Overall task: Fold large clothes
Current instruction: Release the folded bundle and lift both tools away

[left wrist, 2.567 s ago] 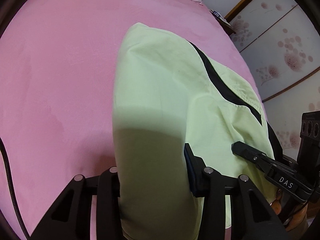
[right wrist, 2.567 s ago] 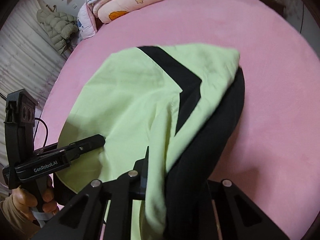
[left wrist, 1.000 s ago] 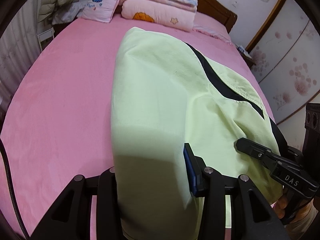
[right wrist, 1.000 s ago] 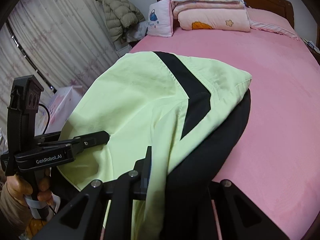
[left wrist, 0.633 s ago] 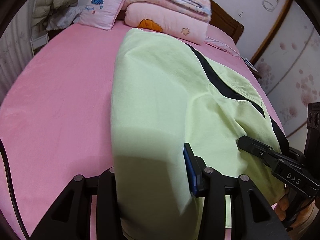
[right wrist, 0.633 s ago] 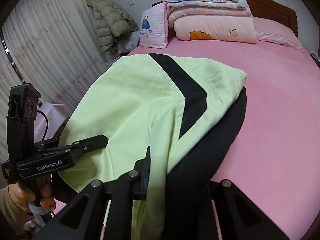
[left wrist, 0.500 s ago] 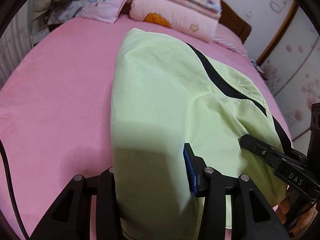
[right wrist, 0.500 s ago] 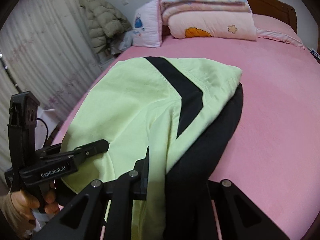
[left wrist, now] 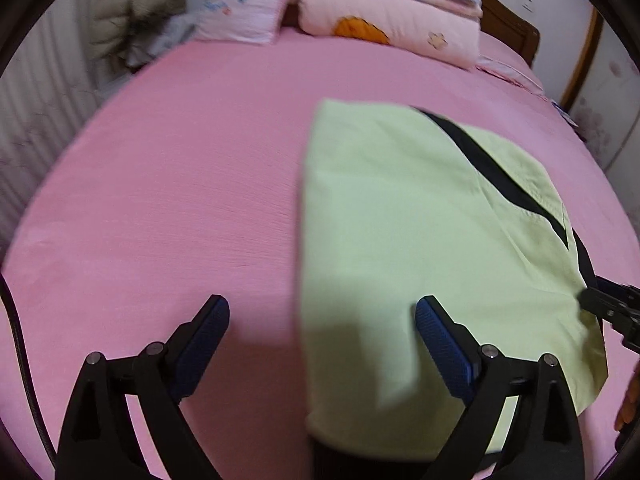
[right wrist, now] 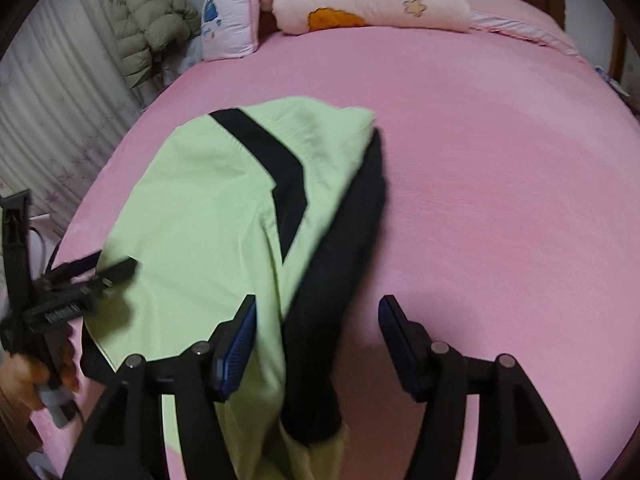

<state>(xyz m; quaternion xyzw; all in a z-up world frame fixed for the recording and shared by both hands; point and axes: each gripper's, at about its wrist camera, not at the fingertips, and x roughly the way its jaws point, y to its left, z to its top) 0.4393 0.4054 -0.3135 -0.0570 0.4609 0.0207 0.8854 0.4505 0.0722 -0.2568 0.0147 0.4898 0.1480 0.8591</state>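
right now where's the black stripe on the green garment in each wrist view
Left wrist: black stripe runs diagonally at upper right of the green garment.
Right wrist: it bends left of centre.
Shared landmark: folded pink quilt with orange patch at the bed's head.

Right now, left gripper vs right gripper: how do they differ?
The left gripper gapes wider than the right gripper. The left one straddles the garment's plain green edge and bare pink sheet; the right one straddles its black panel. Shared: both jaws are opening, pads clear of cloth.
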